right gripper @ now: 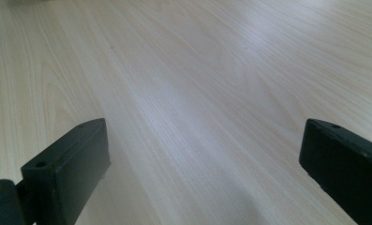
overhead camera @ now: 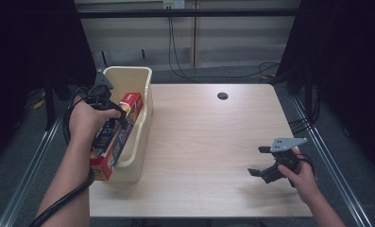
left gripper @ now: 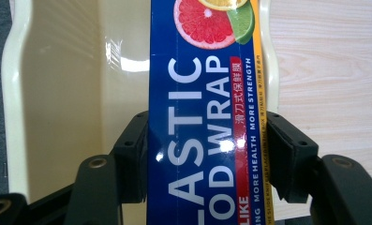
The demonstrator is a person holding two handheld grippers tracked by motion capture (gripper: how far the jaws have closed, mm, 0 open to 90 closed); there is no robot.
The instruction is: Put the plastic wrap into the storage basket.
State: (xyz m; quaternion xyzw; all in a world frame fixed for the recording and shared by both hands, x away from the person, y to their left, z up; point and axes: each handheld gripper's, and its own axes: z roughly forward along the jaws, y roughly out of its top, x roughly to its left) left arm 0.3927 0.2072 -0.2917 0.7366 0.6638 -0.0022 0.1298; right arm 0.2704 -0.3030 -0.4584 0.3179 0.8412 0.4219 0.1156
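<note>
In the high view, the left gripper [overhead camera: 110,109] holds a long plastic wrap box [overhead camera: 115,137] over a cream plastic bin [overhead camera: 139,118] that stands at the left edge of the worktop [overhead camera: 208,142]. The box is tilted: its far red end is inside the bin, near the bin's right wall, and its near end sticks out over the bin's front rim, toward the person. The left hand [overhead camera: 87,120] is above the middle of the box. From this view it is not possible to see how the jaws meet the box.

The left gripper view gives this detail. The two black jaws press on both long sides of the plastic wrap box [left gripper: 204,126], so the left gripper [left gripper: 207,154] is clenched on it. The blue face with white letters and a picture of citrus slices is readable here. Behind the box are the glossy inside of the bin [left gripper: 57,93] on one side and the pale worktop [left gripper: 333,70] on the other.

The right gripper [overhead camera: 265,161] rests low over the right part of the worktop, well apart from the bin, in the right hand [overhead camera: 303,177]. In the right gripper view its jaws stand wide apart with nothing between them, so the right gripper [right gripper: 200,159] is released, and the wood grain of the worktop [right gripper: 197,70] is visible.
</note>
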